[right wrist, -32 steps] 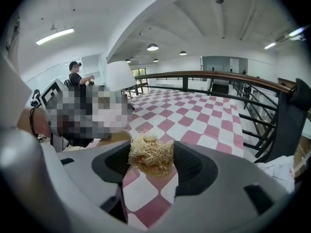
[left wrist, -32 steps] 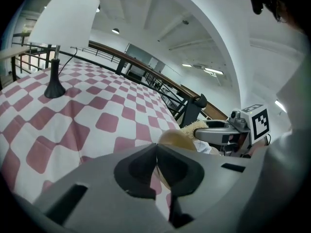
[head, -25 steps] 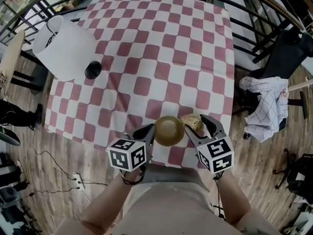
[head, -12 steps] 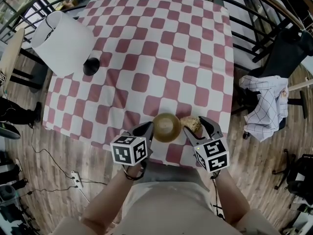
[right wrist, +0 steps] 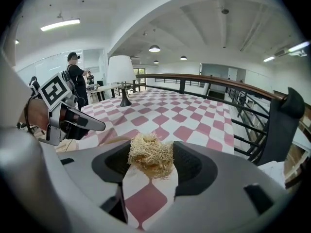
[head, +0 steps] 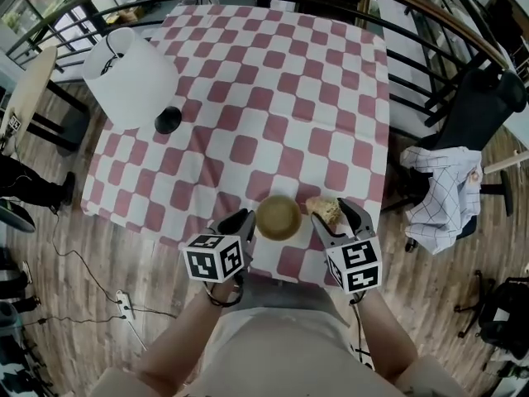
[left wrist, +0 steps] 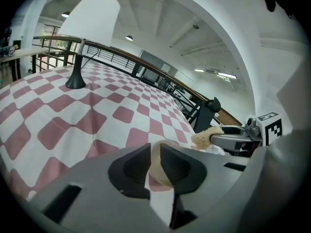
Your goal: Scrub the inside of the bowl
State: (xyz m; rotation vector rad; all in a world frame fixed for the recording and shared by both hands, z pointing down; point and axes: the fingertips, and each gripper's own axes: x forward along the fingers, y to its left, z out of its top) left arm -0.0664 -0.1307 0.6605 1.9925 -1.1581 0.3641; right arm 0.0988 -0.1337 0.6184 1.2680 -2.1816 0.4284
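Our left gripper (head: 241, 222) hung at the near edge of the red-checked tablecloth (head: 273, 81), with a white lamp (head: 131, 77) upper left and railings (head: 413, 48) around. Its jaws had just been opening, slack about the rim of the bowl (head: 278, 217) at lower centre. Our right gripper (right wrist: 151, 154) clenched the fibrous scrubber (head: 324, 210) just right of the bowl.

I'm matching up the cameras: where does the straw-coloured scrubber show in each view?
Head view: scrubber low centre, just right of the bowl.
Left gripper view: scrubber low, right of centre.
Right gripper view: scrubber at centre, between the jaws.
Shared landmark: the white lamp.
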